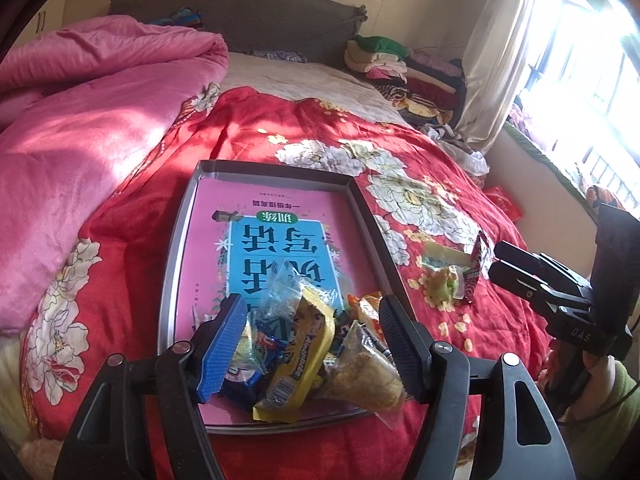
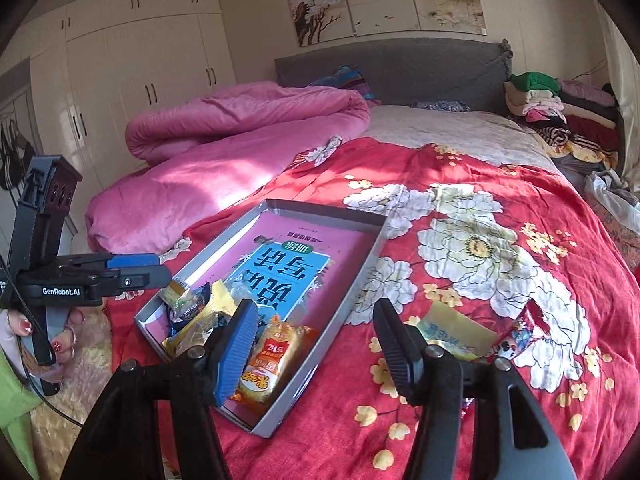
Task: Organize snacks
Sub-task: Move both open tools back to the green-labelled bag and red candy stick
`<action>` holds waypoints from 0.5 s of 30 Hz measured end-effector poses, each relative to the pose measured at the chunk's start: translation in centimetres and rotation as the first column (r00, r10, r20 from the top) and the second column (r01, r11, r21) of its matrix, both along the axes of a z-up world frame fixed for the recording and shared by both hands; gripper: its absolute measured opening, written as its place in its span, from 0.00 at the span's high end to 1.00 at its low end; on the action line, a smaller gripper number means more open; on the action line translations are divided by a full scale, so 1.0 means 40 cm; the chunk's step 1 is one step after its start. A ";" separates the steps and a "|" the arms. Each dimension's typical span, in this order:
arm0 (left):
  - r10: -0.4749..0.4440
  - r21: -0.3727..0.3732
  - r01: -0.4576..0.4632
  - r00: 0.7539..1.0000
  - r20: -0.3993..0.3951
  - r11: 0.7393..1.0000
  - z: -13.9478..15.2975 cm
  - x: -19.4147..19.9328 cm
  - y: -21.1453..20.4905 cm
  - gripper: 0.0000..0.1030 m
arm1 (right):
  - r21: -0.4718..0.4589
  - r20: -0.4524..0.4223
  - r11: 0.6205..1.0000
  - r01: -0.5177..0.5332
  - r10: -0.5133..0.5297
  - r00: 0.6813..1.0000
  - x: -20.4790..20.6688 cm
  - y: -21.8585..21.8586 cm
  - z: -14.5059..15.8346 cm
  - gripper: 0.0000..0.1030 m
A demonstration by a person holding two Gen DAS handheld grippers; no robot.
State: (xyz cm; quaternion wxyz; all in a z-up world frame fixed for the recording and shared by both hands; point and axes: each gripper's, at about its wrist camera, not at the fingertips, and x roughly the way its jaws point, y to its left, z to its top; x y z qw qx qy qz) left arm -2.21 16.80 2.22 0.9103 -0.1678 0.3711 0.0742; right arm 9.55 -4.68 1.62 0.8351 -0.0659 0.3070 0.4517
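Observation:
A shallow grey box (image 1: pixel 176 248) lies on the red flowered bedspread (image 1: pixel 280 128) with a pink and blue book (image 1: pixel 276 248) in its bottom. Several snack packets are piled at its near end, among them a yellow packet (image 1: pixel 296 360) and a clear packet of brown snack (image 1: pixel 364 372). My left gripper (image 1: pixel 314 344) hangs open just above this pile, its pads off the packets. In the right wrist view my right gripper (image 2: pixel 318 340) is open and empty over the box's right rim (image 2: pixel 320 210), beside an orange packet (image 2: pixel 268 360). A pale yellow packet (image 2: pixel 456 332) and a red packet (image 2: pixel 524 332) lie loose on the bedspread to its right.
A crumpled pink quilt (image 2: pixel 240 128) fills the left of the bed. Folded clothes (image 2: pixel 560 112) are stacked by the grey headboard (image 2: pixel 400 68). White wardrobes (image 2: pixel 140 80) stand at the left, a window with a curtain (image 1: pixel 500 60) at the right. Hands hold both gripper handles.

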 end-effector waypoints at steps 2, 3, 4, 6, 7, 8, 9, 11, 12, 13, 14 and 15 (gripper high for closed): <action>-0.019 0.005 0.019 1.000 -0.001 1.000 0.006 0.011 -0.023 0.31 | 0.015 -0.007 0.999 0.029 -0.029 1.000 0.016 -0.028 0.006 0.42; -0.030 0.007 0.030 1.000 -0.001 1.000 0.009 0.018 -0.035 0.31 | 0.021 -0.009 0.999 0.046 -0.046 0.999 0.024 -0.044 0.009 0.42; -0.039 0.010 0.039 0.999 -0.002 0.999 0.012 0.024 -0.047 0.31 | 0.024 -0.011 0.998 0.063 -0.062 0.998 0.032 -0.058 0.012 0.42; -0.061 0.012 0.061 0.998 -0.008 0.998 0.019 0.040 -0.072 0.31 | 0.032 -0.016 0.995 0.095 -0.095 0.995 0.049 -0.085 0.016 0.41; -0.070 0.011 0.070 0.997 -0.008 0.997 0.021 0.048 -0.083 0.31 | 0.037 -0.019 0.993 0.111 -0.111 0.994 0.057 -0.100 0.018 0.41; -0.082 0.007 0.082 0.997 -0.009 0.997 0.024 0.057 -0.095 0.31 | 0.039 -0.022 0.991 0.130 -0.129 0.991 0.064 -0.114 0.018 0.41; -0.092 0.005 0.092 0.996 -0.013 0.996 0.025 0.068 -0.107 0.31 | 0.042 -0.027 0.988 0.146 -0.145 0.989 0.073 -0.127 0.019 0.41; -0.110 0.004 0.110 0.994 -0.018 0.994 0.028 0.088 -0.128 0.31 | 0.047 -0.039 0.982 0.182 -0.180 0.983 0.091 -0.154 0.019 0.41; -0.119 0.004 0.119 0.993 -0.022 0.993 0.029 0.100 -0.139 0.31 | 0.050 -0.047 0.979 0.196 -0.193 0.980 0.098 -0.165 0.019 0.41; -0.125 0.007 0.125 0.992 -0.027 0.992 0.030 0.111 -0.150 0.31 | 0.050 -0.056 0.977 0.209 -0.207 0.977 0.105 -0.177 0.017 0.41; -0.133 0.007 0.133 0.991 -0.031 0.991 0.030 0.122 -0.160 0.31 | 0.049 -0.062 0.973 0.225 -0.222 0.973 0.113 -0.187 0.015 0.41; -0.140 0.009 0.140 0.990 -0.035 0.990 0.030 0.132 -0.170 0.31 | 0.051 -0.068 0.970 0.239 -0.235 0.970 0.119 -0.198 0.013 0.41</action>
